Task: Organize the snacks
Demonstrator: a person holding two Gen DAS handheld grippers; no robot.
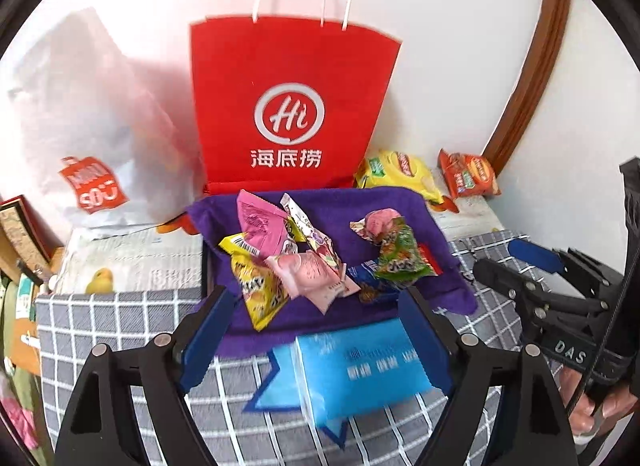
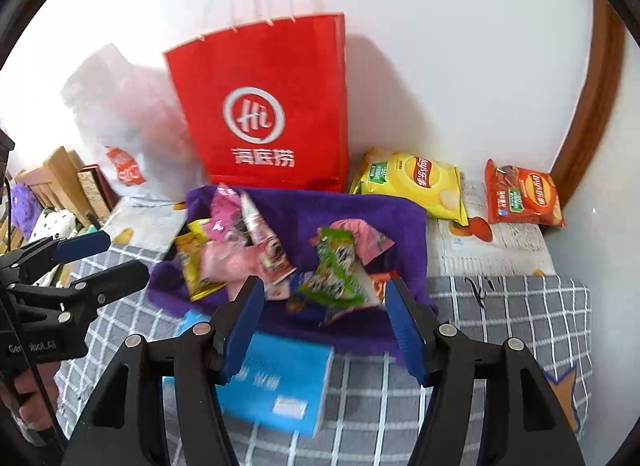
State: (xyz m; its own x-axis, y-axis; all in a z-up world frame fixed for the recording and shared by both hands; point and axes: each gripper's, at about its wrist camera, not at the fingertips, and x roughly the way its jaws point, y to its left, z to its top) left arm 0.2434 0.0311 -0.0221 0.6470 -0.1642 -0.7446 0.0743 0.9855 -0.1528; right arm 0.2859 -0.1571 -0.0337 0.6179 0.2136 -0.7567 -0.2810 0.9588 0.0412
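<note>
Both grippers are hovering over the grey checked counter [image 2: 500,306]: the left gripper [image 1: 316,330] is gaping wide with nothing in it, and the right gripper [image 2: 324,326] is likewise spread and empty. The small snack packets [image 1: 296,258] are lying heaped on the purple towel [image 1: 400,205], just beyond the fingers. A red paper bag [image 1: 292,105] is standing behind, with a yellow chip bag [image 2: 416,181] and a red chip bag [image 2: 520,197] far right. A blue tissue pack [image 1: 360,370] is sitting nearest.

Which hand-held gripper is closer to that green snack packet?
Right hand-held gripper: green snack packet lies just beyond its open fingertips. Left hand-held gripper hovers farther left.
</note>
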